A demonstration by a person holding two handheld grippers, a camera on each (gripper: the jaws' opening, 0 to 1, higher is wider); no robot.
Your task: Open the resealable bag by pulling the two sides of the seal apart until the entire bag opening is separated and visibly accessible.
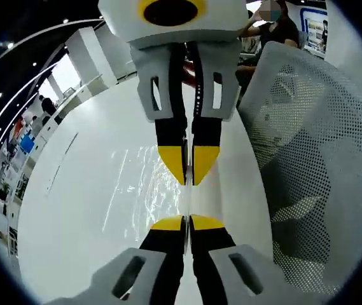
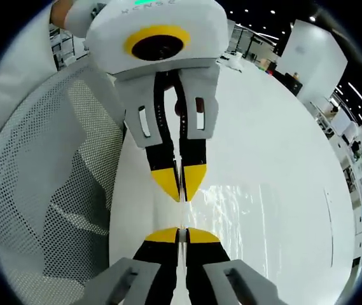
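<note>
We see the two grippers facing each other tip to tip over a white table [image 1: 72, 210], with a clear resealable bag [image 1: 139, 184] stretched between them.

In the left gripper view, the left gripper [image 1: 187, 222] rises from the bottom with its yellow-tipped jaws pressed together on the bag's near edge. The right gripper [image 1: 189, 166] comes down from the top of that view, its jaws likewise pinched together on the far edge of the bag. The bag's film glints to the left of both, spread just above the table or on it; we cannot tell which.

In the right gripper view the layout is mirrored: the right gripper [image 2: 182, 236] is at the bottom, jaws closed on a thin edge of the bag [image 2: 244, 210], and the left gripper [image 2: 181, 184] hangs from the top, jaws closed on the opposite edge. Here the shiny film lies to the right of the tips.

We cannot tell whether the seal is parted.

A white mesh chair [image 1: 314, 159] stands close beside the table, also seen in the right gripper view [image 2: 47, 178]. A person [image 1: 276, 28] sits far off behind the chair.
</note>
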